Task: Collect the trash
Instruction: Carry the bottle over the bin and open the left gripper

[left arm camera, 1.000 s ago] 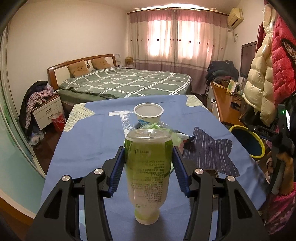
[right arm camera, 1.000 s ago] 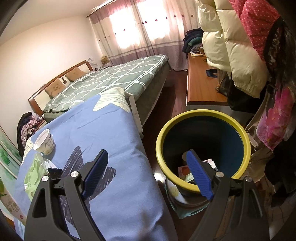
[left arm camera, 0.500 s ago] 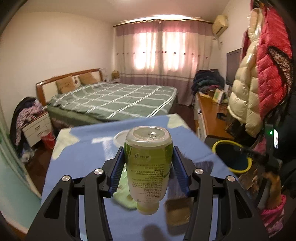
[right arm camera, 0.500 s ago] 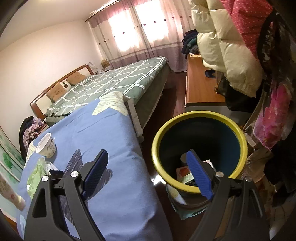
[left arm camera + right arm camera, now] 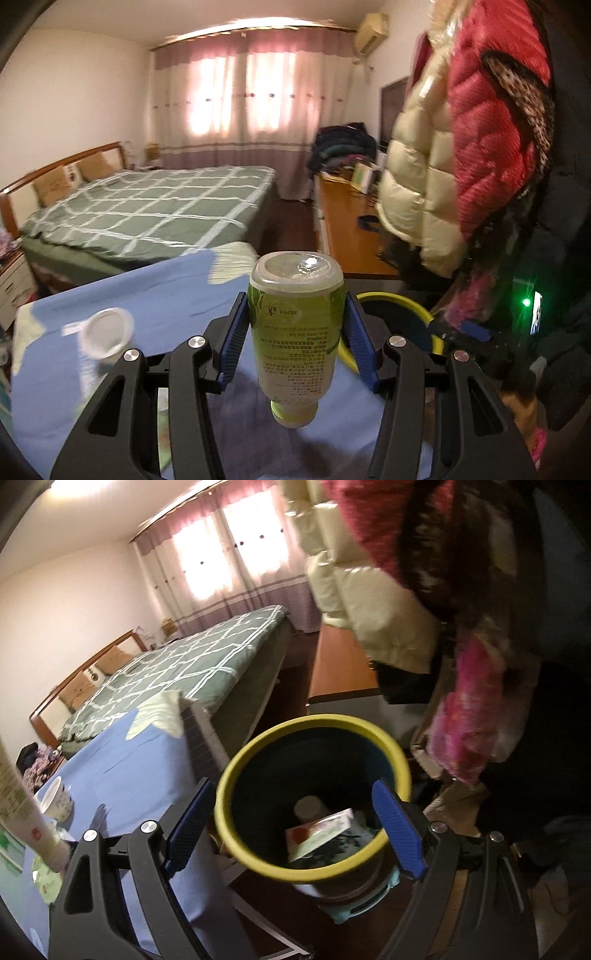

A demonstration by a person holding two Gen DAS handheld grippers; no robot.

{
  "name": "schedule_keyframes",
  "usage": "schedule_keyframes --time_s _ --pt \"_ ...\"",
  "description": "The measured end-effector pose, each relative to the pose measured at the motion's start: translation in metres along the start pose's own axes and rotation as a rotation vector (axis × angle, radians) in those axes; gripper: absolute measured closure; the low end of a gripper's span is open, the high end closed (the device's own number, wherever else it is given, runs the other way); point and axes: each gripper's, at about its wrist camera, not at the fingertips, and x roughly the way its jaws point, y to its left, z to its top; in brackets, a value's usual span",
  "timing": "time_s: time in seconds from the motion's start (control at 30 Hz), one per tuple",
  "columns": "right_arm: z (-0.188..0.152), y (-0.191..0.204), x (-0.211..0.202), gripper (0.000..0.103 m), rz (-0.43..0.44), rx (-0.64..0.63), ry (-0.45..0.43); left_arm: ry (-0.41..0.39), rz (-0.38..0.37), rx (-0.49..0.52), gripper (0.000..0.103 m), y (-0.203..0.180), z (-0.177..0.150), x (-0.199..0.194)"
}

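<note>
We are holding the bottle (image 5: 296, 334) in the left gripper (image 5: 297, 338), both blue pads pressing on its sides. It is hanging in the air above the blue cloth (image 5: 155, 295), clear of it, near the edge beside the bin (image 5: 314, 801). The right gripper (image 5: 291, 827) is standing wide apart with nothing between its pads, framing the bin rim from above.

**Risks from here**
- The bottle is looking part full of greenish liquid, so we are judging it heavy for a side pinch; a sharp swing toward the bin may be letting it slide down through the pads.
- The wall is smooth and probably soft; squeezing harder may be buckling it rather than securing it.
- The bin is showing only partly behind the bottle in the left view, so a release made too early may be dropping the bottle on the floor or striking the yellow rim.
- The right gripper is sitting over the bin mouth; the two tools may be colliding there unless it is moving aside.
- The cup (image 5: 107, 334) and a green wrapper (image 5: 46, 880) are lying on the cloth; a low pass may be knocking the cup.

**Orientation**
The bottle's long axis is running near vertical, leaning slightly. The cap end is pointing down and the flat base up, toward the camera.
</note>
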Motion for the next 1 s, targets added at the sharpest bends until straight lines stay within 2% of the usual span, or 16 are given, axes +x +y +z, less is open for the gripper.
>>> schedule_keyframes --time_s 0.3,0.53,0.57,0.6,0.63,0.77,0.87,0.93,1.0 --pt "-0.001 -0.05 0.002 0.021 -0.052 0.064 0.008 0.083 -0.101 0.012 0.052 -0.088 0.015 0.093" --pt "-0.005 -0.069 0.005 0.021 -0.058 0.089 0.022 0.139 -0.088 0.01 0.051 -0.12 0.008 0.15" --pt "-0.005 -0.069 0.005 0.021 -0.055 0.09 0.023 0.158 -0.084 0.005 0.048 -0.122 0.005 0.155" --pt "-0.006 -0.069 0.005 0.021 -0.053 0.09 0.024 0.157 -0.083 -0.001 0.032 -0.122 0.004 0.156" --pt "-0.005 -0.068 0.005 0.021 -0.052 0.089 0.023 0.144 -0.075 -0.007 0.027 -0.121 0.003 0.153" --pt "-0.006 -0.067 0.004 0.021 -0.047 0.082 0.024 0.089 -0.053 -0.005 0.024 -0.11 0.008 0.123" --pt "-0.007 -0.061 0.002 0.021 -0.043 0.071 0.023 0.049 -0.047 -0.024 0.018 -0.093 0.011 0.088" --pt "-0.007 -0.054 0.001 0.021 -0.038 0.056 0.025 0.023 -0.03 -0.028 0.011 -0.078 0.008 0.062" --pt "-0.008 -0.043 0.0 0.021 -0.03 0.038 0.026 0.002 -0.002 -0.032 0.01 -0.062 0.006 0.039"
